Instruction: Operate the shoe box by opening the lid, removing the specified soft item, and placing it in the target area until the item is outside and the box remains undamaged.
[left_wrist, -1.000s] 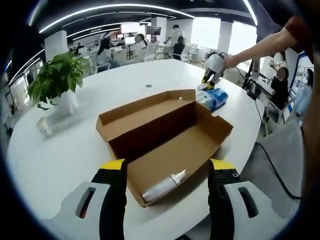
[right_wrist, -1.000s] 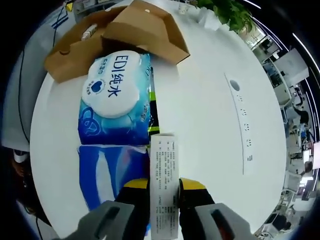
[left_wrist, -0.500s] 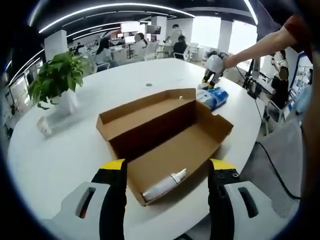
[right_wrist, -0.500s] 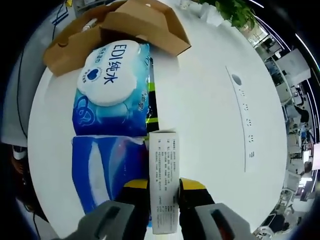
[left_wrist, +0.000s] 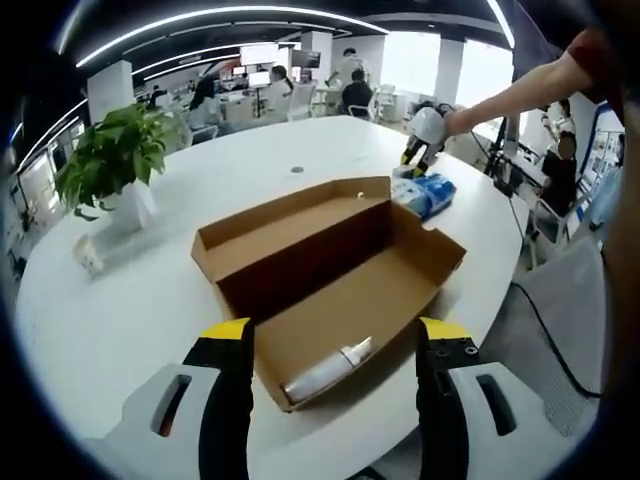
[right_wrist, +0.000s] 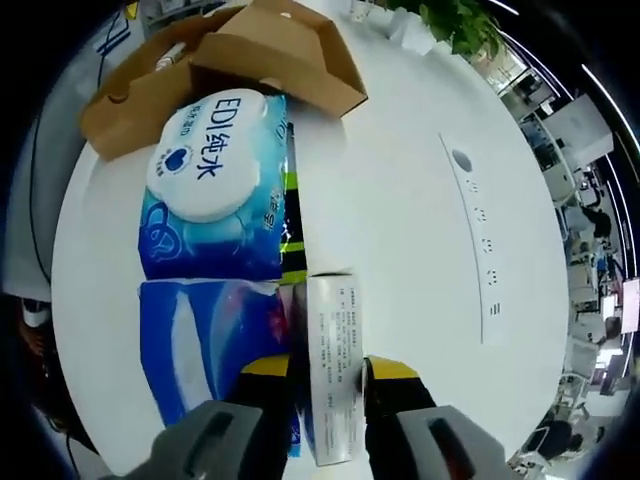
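White, round table (left_wrist: 120, 330) under office lights carries everything we work on. Ahead of our left tongs (left_wrist: 330, 375), which stand wide and empty, lies the box (left_wrist: 330, 270) with its lid folded back and a bottle (left_wrist: 328, 370) just beyond the tips. Our right tongs (right_wrist: 325, 375) clamp a small carton (right_wrist: 333, 380); the wipes (right_wrist: 215, 190) lie just ahead and left of them, outside the box. We judge the wipes light, soft and slick, best pinched at a seam edge. Since a second ago the right tongs have drifted slightly; the left view is unchanged.
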